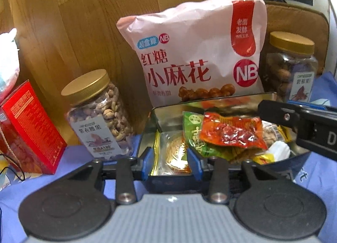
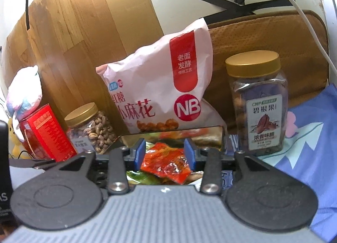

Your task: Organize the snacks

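A shiny metal tin [image 1: 168, 114] holds several small snack packets: a red one [image 1: 231, 132] on top, a green one [image 1: 192, 133] and a clear-wrapped pastry [image 1: 172, 154]. My left gripper [image 1: 171, 164] is open at the tin's near rim, its blue pads either side of the pastry packet. My right gripper [image 2: 166, 152] is open above the tin [image 2: 210, 135], the red packet [image 2: 168, 163] lying between and below its pads; its arm shows in the left wrist view [image 1: 299, 120].
Behind the tin stands a big pink snack bag [image 1: 195, 53], a cashew jar [image 1: 99, 114] to the left, a pecan jar [image 2: 259, 106] to the right, a red box [image 1: 27, 127] far left. Wood panel and brown cushion [image 2: 263, 38] behind. Blue cloth [image 2: 305, 148] covers the surface.
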Demonstrator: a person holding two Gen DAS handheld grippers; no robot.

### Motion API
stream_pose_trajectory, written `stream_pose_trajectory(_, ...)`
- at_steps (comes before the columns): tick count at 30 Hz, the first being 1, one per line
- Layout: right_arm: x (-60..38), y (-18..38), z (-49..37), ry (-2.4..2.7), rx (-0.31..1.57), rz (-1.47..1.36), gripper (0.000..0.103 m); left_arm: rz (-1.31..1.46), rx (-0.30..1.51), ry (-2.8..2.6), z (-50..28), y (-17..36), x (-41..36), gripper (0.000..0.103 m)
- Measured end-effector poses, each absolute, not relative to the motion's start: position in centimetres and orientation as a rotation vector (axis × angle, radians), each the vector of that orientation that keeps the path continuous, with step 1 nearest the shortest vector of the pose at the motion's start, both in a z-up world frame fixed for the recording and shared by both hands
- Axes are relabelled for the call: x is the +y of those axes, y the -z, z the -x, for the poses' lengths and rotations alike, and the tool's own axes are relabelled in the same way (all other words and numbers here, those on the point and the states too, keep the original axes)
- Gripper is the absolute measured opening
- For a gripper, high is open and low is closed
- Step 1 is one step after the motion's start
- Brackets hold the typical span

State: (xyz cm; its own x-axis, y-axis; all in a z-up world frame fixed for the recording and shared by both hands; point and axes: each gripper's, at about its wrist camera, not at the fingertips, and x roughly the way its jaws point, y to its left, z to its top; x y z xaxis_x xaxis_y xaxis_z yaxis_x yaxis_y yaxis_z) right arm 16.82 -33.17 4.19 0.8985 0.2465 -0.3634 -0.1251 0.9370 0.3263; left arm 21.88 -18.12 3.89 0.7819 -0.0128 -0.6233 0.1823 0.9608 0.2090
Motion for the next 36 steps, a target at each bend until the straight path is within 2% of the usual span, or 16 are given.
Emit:
stream_pose_trajectory(11, -33.4, -2.4, -17.7, -0.229, 0.461, -0.324, 0.043, -0.301, 0.655, 0.072, -22.3, -3.2, -18.7, 0.040)
stream_pose_trajectory(21, -33.4, -2.3, -17.0, -0.254, 0.452, -0.339, 0.044, -0.312, 0.629, 0.055, -21.2, -3.7, -19.1, 0.049)
stream_pose_trajectory(26, -33.2, -3.4, -15.7, -0.244, 0.399, -0.342, 0.044, -0.293, 0.592, 0.051, -19.3, -4.6, -18.1, 0.067)
stream_pose_trajectory(28, -33.0, -3.8, -15.0, -0.243, 0.383, -0.351, 0.044, -0.293, 0.567, 0.047, -18.2, -4.9, -17.7, 0.096)
stream_pose_trajectory(31, -32.8, -4.7, -13.6, -0.248, 0.350, -0.366, 0.045, -0.318, 0.513, 0.028, -16.1, -5.4, -17.2, 0.102)
stream_pose_trajectory(32, -32.6, -4.9, -13.0, -0.250, 0.339, -0.368, 0.048, -0.325, 0.499, 0.025, -15.4, -5.6, -17.1, 0.103)
stream_pose_trajectory(36, -31.9, -5.6, -10.2, -0.262, 0.311, -0.369, 0.049, -0.322, 0.480, 0.033, -12.7, -6.0, -16.3, 0.103)
